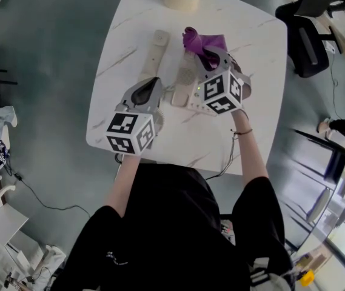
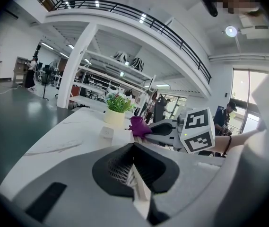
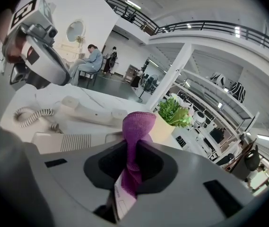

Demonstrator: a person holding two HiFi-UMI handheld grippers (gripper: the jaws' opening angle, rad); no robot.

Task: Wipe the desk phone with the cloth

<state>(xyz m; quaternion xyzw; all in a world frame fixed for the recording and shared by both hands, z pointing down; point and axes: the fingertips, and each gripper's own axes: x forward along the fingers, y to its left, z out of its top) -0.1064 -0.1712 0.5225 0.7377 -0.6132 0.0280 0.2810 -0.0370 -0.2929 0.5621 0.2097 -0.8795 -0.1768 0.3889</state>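
Purple cloth (image 3: 136,126) stands upright — right claw (image 3: 127,179) pinching.

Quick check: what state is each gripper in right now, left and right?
Left gripper: jaws shut, nothing visibly held.
Right gripper: jaws shut on the cloth.

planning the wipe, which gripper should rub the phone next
Right. The right gripper is shut on the purple cloth over the phone; the left gripper is shut, without cloth.
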